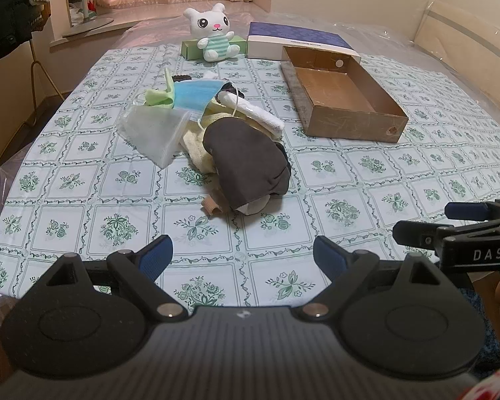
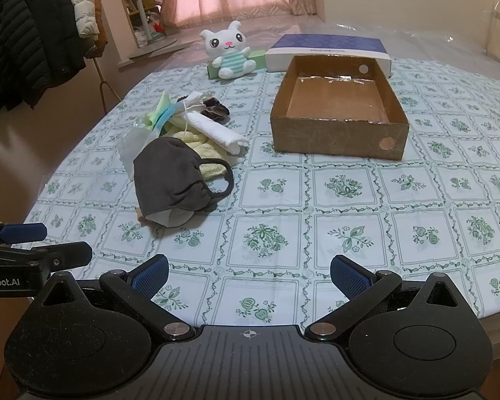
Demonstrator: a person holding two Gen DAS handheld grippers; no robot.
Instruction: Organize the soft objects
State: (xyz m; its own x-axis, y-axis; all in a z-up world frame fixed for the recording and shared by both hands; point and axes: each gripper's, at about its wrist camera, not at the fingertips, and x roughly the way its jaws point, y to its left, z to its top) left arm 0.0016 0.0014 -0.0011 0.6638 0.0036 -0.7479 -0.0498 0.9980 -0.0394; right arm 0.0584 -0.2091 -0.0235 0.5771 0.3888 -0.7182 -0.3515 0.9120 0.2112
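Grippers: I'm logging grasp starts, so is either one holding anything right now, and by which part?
Nothing is held. The left gripper and the right gripper are both open above the tablecloth, short of the grey mask.

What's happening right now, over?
Left hand-held gripper open, empty; right hand-held gripper open, empty. Soft pile untouched, dark mask nearest. Cardboard box empty. Nothing in the way.
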